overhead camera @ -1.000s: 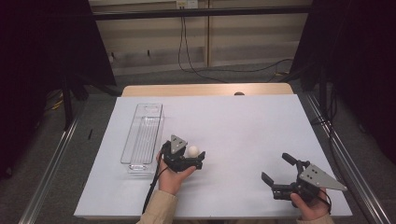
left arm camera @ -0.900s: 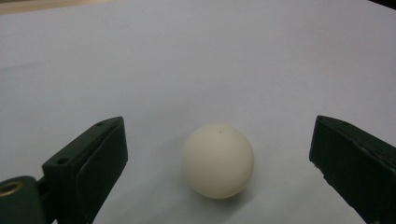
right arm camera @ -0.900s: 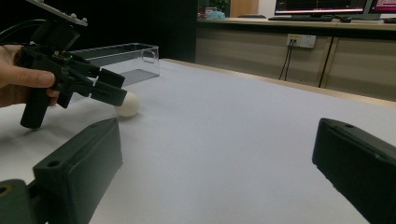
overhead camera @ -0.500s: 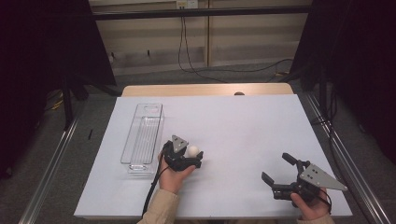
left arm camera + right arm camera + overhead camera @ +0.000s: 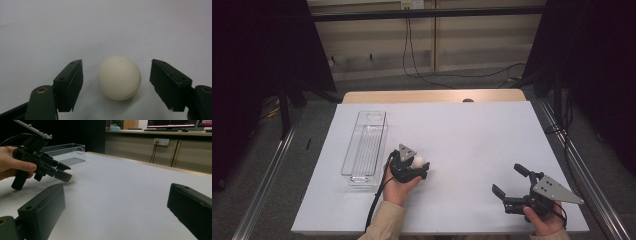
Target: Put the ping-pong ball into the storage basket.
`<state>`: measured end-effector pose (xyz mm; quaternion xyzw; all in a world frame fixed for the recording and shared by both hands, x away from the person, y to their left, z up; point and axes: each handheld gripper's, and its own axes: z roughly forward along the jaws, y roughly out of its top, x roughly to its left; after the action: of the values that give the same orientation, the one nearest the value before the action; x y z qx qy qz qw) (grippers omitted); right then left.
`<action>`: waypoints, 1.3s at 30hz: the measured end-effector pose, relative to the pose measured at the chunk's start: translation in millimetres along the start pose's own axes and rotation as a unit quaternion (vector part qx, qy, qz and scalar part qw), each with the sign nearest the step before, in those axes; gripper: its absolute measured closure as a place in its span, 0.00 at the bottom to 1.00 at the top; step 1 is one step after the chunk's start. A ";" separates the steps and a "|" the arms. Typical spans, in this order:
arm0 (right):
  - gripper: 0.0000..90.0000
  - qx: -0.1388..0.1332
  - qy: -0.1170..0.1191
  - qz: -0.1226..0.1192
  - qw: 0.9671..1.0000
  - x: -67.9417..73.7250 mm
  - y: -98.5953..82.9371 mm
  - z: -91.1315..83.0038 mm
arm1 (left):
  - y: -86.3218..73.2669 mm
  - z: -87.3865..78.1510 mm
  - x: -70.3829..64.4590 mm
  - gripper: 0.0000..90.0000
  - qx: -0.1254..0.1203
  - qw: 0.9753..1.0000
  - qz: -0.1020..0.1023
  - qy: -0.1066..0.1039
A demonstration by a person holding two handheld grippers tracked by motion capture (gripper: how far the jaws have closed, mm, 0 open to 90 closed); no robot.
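A white table (image 5: 472,125) seen from above, with a person's two hands coming in from its near edge, each holding a black two-jaw gripper. The left gripper (image 5: 417,167) sits left of the table's middle, toward the near edge. Its jaws are spread wide on either side of a small white ball (image 5: 419,161), which rests on the table between them; in the left gripper view there is a clear gap between the ball (image 5: 119,77) and each jaw. A clear tray (image 5: 364,148) lies just left of that gripper, running lengthwise along the table's left edge. The right gripper (image 5: 511,181) is near the table's near right corner, well apart from the ball, its jaws spread and holding nothing.
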<state>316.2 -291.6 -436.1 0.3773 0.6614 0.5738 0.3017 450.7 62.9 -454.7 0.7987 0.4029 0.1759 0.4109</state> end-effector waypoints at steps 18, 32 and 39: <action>0.01 0.001 0.001 -0.002 1.000 -0.1 0.2 0.1 | 0.0 2.7 2.9 0.45 0.017 1.000 -0.010 -0.008; 0.01 0.001 0.000 -0.004 1.000 -0.2 0.3 0.3 | -0.5 4.3 3.7 0.51 0.017 0.999 -0.028 -0.012; 0.01 0.002 0.003 -0.007 1.000 -0.4 0.5 -0.3 | -0.7 4.3 5.3 0.56 0.020 0.999 -0.033 -0.018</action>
<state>316.2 -292.0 -435.6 0.3712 0.6660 0.5718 0.3026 456.2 65.2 -458.1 0.7962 0.4246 0.1395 0.4079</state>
